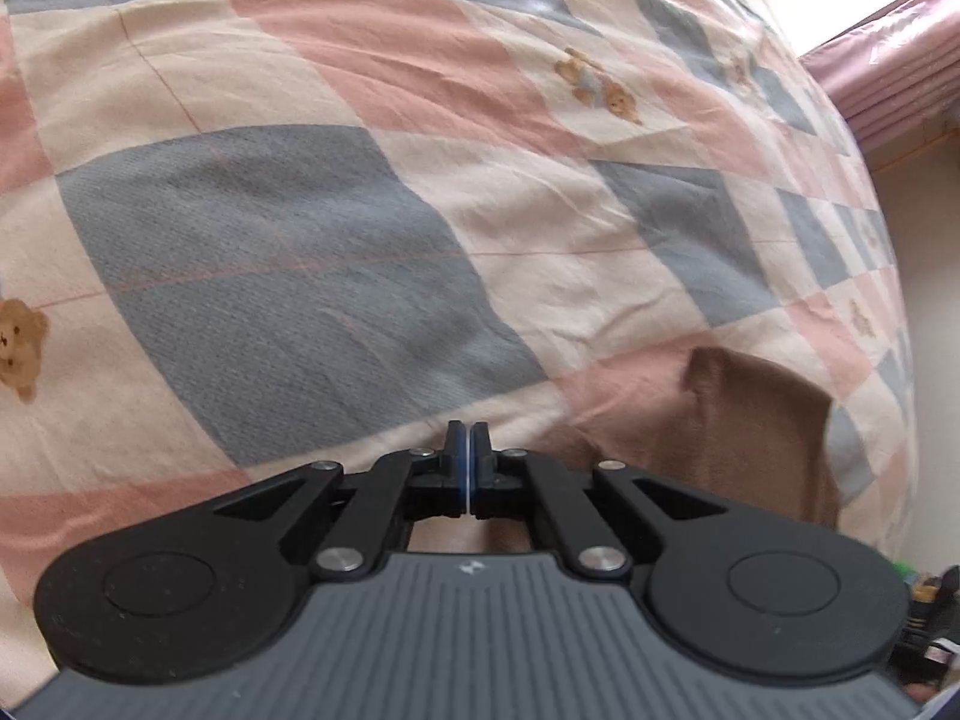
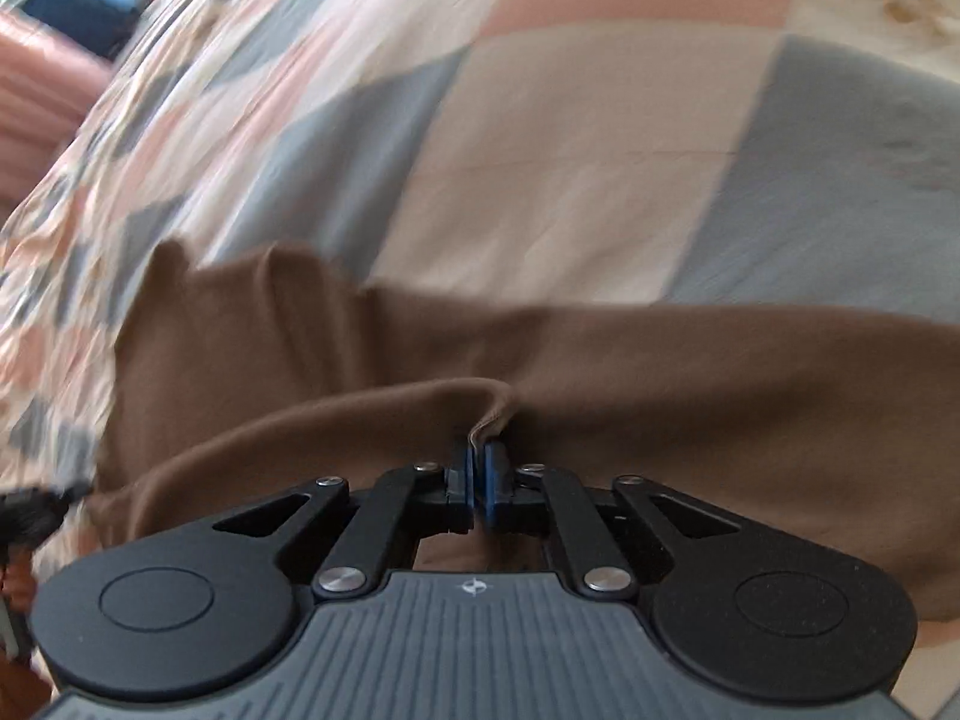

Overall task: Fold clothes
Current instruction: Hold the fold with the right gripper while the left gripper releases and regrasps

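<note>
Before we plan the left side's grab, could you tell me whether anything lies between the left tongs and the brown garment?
Nothing visible does. The brown garment lies just right of the shut left tongs, with only bare checked bedspread around. The right tongs already pinch a fold.

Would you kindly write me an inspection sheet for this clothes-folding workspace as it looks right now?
Surface: bed under a checked quilt in pink, grey and cream with teddy bear prints, lightly wrinkled.
Job's things: brown garment lying rumpled on the quilt, one edge lifted.
Clutter: nothing seen on the quilt.
Grippers: right gripper shut on a fold of the brown garment; left gripper shut, nothing visible between its pads.
Cables: nothing seen.
Surroundings: pink curtain by a bright window; dark objects at the edges, too blurred to identify.
</note>
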`<action>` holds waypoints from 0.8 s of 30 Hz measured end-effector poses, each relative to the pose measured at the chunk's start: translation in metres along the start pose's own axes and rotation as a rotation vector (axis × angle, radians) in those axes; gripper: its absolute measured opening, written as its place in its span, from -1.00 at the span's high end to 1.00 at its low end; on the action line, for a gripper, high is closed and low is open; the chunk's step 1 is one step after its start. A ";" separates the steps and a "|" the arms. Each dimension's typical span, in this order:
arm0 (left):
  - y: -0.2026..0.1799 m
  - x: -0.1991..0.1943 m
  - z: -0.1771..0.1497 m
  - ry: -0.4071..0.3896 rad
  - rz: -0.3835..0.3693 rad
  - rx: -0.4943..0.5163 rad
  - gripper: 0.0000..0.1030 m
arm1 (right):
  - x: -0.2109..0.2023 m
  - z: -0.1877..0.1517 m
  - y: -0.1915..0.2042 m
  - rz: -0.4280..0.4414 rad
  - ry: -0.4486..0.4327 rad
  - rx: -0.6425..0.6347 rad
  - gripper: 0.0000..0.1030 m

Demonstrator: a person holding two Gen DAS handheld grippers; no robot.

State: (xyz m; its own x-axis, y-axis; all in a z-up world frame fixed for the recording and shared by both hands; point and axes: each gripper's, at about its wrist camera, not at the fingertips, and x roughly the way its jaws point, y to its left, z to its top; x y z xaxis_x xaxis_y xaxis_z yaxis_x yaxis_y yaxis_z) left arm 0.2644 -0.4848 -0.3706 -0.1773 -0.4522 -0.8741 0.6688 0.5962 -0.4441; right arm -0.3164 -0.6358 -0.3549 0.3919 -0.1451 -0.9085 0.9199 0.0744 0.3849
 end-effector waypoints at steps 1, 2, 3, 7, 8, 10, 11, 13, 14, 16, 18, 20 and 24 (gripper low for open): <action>-0.001 -0.004 -0.001 0.007 -0.013 -0.013 0.70 | -0.001 -0.003 0.004 -0.004 -0.012 -0.021 0.53; -0.001 -0.006 -0.003 0.021 -0.023 -0.043 0.54 | -0.002 -0.005 0.007 -0.002 -0.022 -0.030 0.46; -0.001 -0.007 -0.005 0.032 -0.038 -0.074 0.32 | -0.003 -0.007 0.008 0.007 -0.029 -0.022 0.42; -0.006 0.003 -0.009 0.076 -0.051 -0.157 0.19 | -0.002 -0.008 0.008 0.004 -0.038 -0.006 0.42; -0.007 0.009 -0.008 0.091 -0.029 -0.169 0.18 | -0.002 -0.008 0.007 0.004 -0.037 -0.008 0.42; -0.004 0.022 -0.008 0.119 -0.026 -0.212 0.50 | -0.001 -0.007 0.006 0.005 -0.036 -0.007 0.42; -0.003 0.026 -0.009 0.134 -0.047 -0.235 0.79 | 0.000 -0.006 0.005 0.007 -0.034 -0.008 0.43; -0.006 0.026 -0.012 0.130 -0.121 -0.236 0.98 | -0.001 -0.007 0.004 0.009 -0.024 -0.026 0.88; -0.010 0.019 -0.013 0.097 -0.176 -0.199 0.98 | -0.003 -0.008 0.004 0.019 -0.021 -0.040 0.88; -0.012 0.005 -0.013 0.031 -0.182 -0.127 0.98 | -0.008 -0.009 0.004 0.060 -0.018 -0.066 0.90; -0.008 -0.006 -0.011 -0.029 -0.131 -0.073 0.97 | -0.008 -0.010 0.002 0.083 0.002 -0.075 0.90; 0.002 -0.008 -0.011 -0.055 0.007 -0.047 1.00 | -0.004 -0.011 0.000 0.046 0.009 -0.073 0.90; 0.006 -0.027 -0.026 -0.087 0.095 0.019 0.87 | -0.007 -0.012 0.005 0.058 -0.011 -0.089 0.64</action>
State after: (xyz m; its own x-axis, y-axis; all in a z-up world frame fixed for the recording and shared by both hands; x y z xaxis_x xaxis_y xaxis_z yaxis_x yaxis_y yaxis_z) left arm 0.2543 -0.4523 -0.3548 -0.0497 -0.4503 -0.8915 0.6935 0.6268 -0.3552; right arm -0.3144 -0.6226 -0.3488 0.4446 -0.1493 -0.8832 0.8914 0.1704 0.4199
